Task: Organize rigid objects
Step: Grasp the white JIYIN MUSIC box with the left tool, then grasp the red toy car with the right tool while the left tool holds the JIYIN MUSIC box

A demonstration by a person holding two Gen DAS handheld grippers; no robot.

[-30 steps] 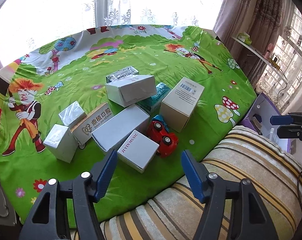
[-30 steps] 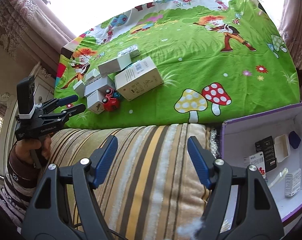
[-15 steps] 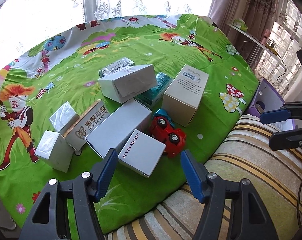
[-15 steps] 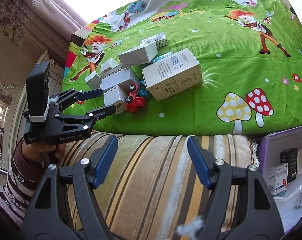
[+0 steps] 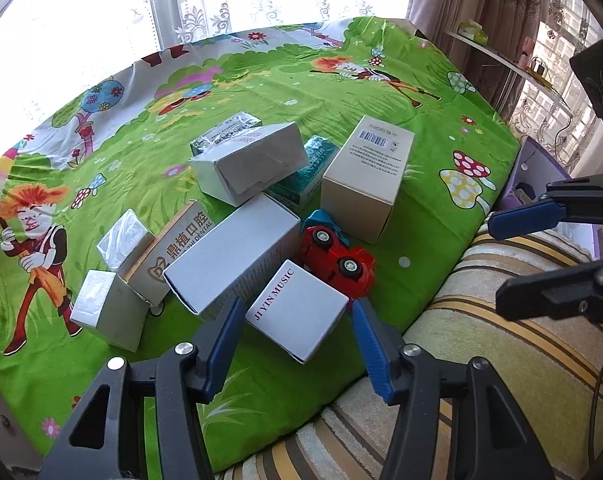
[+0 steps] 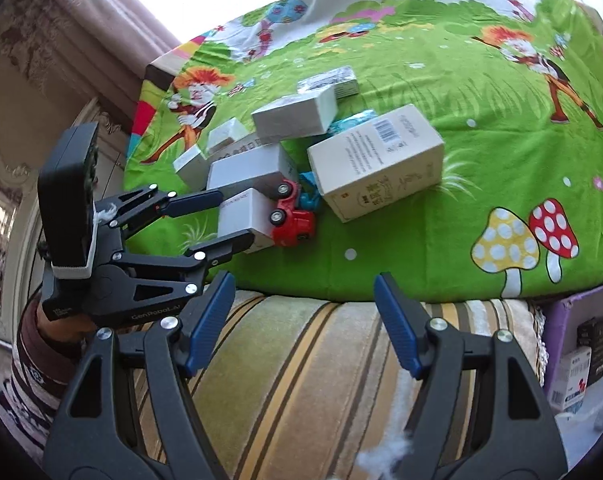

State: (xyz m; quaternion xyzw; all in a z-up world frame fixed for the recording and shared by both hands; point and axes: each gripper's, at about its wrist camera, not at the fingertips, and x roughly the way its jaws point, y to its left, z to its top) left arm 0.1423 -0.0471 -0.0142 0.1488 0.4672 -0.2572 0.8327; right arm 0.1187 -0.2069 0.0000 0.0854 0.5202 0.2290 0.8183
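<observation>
left gripper (image 5: 295,322) has just been closing, jaws straddling the white "ji yin music" box (image 5: 297,316), pads not yet pressing; square up, clear the red toy car (image 5: 335,258). right gripper (image 6: 303,322) hangs open, empty.

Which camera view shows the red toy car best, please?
The left wrist view shows the red toy car best: it is larger there, with both wheels and its side clear. In the right wrist view the car is smaller, though still visible beside the white box.

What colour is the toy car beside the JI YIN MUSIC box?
Red toy car, clearest in the left wrist view.
</observation>
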